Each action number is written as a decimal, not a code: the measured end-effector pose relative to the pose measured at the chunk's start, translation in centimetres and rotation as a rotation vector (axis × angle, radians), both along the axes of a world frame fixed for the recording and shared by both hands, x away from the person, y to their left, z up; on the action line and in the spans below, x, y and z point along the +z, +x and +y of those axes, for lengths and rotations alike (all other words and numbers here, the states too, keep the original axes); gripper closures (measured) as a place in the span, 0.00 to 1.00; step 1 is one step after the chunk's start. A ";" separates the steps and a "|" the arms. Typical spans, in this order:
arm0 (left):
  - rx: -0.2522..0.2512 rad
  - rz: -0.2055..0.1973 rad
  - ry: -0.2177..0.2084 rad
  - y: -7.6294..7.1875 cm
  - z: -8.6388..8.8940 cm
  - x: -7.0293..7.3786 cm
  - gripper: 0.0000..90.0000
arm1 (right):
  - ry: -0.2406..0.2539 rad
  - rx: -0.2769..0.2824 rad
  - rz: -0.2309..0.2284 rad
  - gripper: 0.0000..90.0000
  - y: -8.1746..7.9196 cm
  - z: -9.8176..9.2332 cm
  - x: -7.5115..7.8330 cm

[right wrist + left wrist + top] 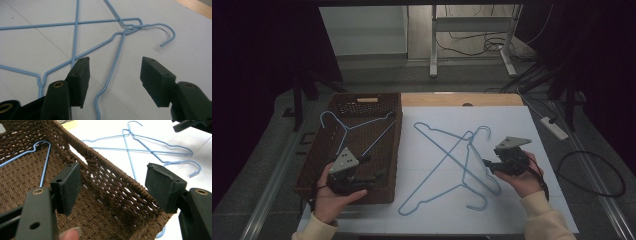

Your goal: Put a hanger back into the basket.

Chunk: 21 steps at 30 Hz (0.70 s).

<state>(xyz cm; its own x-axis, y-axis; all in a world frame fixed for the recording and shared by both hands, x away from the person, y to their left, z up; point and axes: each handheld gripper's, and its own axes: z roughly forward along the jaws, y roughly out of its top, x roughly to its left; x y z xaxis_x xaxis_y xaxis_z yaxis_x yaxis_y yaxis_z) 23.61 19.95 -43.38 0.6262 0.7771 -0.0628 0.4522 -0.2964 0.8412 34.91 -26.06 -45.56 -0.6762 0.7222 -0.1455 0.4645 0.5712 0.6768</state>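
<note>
A brown woven basket (398, 145) stands on the left of the table, and one blue wire hanger (362, 125) lies inside it. Two more blue hangers (447, 150) lie crossed on the white sheet (522, 125). My left gripper (374, 167) hovers open over the basket's near right corner. In the left gripper view its jaws (113, 185) straddle the basket wall (107, 162) with nothing between the pads. My right gripper (488, 166) is open just right of the crossed hangers. In the right gripper view one hanger's wire (117, 52) runs below the gap between the jaws (115, 75), untouched.
A strip of wooden tabletop (462, 99) shows beyond the sheet. On the floor to the right lie a power strip (554, 127) and loose cables (592, 175). Metal desk legs (433, 45) stand at the back.
</note>
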 end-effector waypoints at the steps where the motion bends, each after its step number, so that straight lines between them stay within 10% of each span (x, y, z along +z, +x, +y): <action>1: -0.003 -0.003 0.004 -0.1 0.0 0.0 0.32 | 0.001 0.007 0.020 0.58 0.4 0.2 0.1; 9: -0.001 -0.010 0.001 -0.4 0.1 0.2 0.33 | -0.105 -0.003 0.163 1.00 1.3 0.3 -0.7; 21: -0.006 0.000 0.010 -0.3 0.0 -0.1 0.32 | -0.132 0.006 0.306 1.00 0.8 -0.5 -3.7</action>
